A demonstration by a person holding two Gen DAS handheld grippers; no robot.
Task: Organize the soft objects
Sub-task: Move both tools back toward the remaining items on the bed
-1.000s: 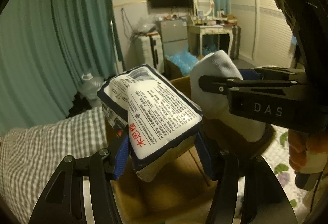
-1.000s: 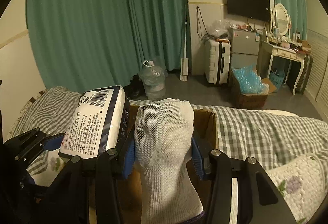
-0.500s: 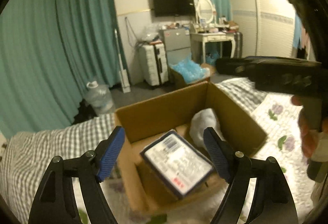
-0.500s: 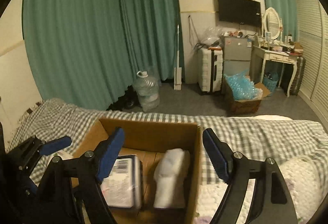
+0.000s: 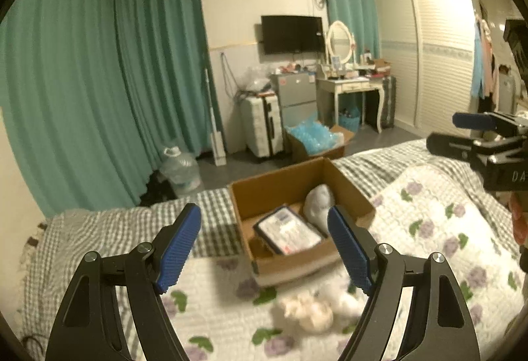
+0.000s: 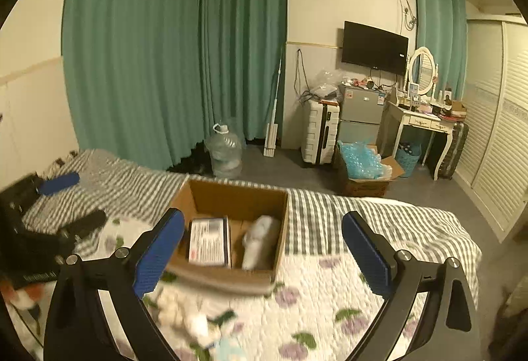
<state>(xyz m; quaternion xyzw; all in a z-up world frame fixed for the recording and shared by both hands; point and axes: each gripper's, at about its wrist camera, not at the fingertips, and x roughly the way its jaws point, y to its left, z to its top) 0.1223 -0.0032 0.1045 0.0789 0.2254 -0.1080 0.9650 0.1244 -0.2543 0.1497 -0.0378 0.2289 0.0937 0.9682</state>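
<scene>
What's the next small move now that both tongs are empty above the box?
Probably lower the left tongs onto the pale soft pile lying on the quilt in front of the box. The pack and sock already lie in the box, both tongs have just been opening with nothing between them, and that blurred pile is the nearest loose item. The right tongs could serve too.

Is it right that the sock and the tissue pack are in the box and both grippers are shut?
Not quite. The sock and tissue pack do lie in the box, but both grippers are open: left gripper, right gripper. Each wrist view shows it.
</scene>
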